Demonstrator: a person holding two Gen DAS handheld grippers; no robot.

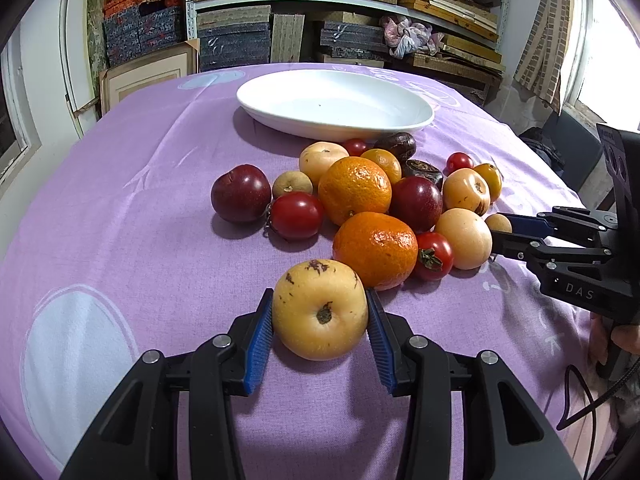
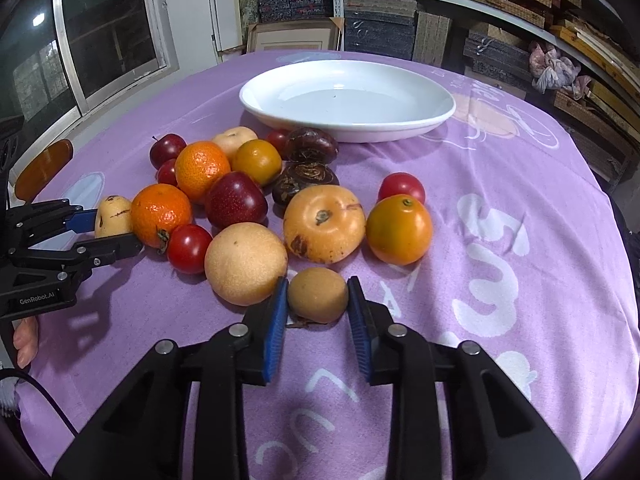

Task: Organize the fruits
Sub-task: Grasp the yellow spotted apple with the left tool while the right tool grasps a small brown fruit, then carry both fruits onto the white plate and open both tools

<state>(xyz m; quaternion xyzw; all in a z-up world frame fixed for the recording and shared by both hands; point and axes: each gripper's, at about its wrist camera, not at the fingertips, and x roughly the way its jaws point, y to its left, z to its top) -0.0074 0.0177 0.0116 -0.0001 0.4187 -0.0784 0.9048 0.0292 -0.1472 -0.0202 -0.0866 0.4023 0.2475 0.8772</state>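
A yellow speckled apple-like fruit (image 1: 320,312) rests on the purple cloth at the near edge of the fruit pile, and my left gripper (image 1: 319,293) is shut on it, blue pads pressed to both sides. My right gripper (image 2: 317,282) is shut on a small tan round fruit (image 2: 317,296) that also sits on the cloth, beside a pale round pear-like fruit (image 2: 245,264). Behind the pile stands a white oval plate (image 2: 348,133) with nothing in it. The pile holds two tangerines (image 1: 374,248), dark red plums (image 1: 241,193), red tomatoes (image 1: 297,215) and other fruit.
A purple cloth with white prints (image 1: 140,184) covers the table. Shelves stacked with boxes and boards (image 1: 320,8) stand behind it, and a window (image 2: 100,40) is at the left. A hand (image 2: 26,340) holds the left gripper's handle; a black cable (image 1: 580,400) hangs at the right.
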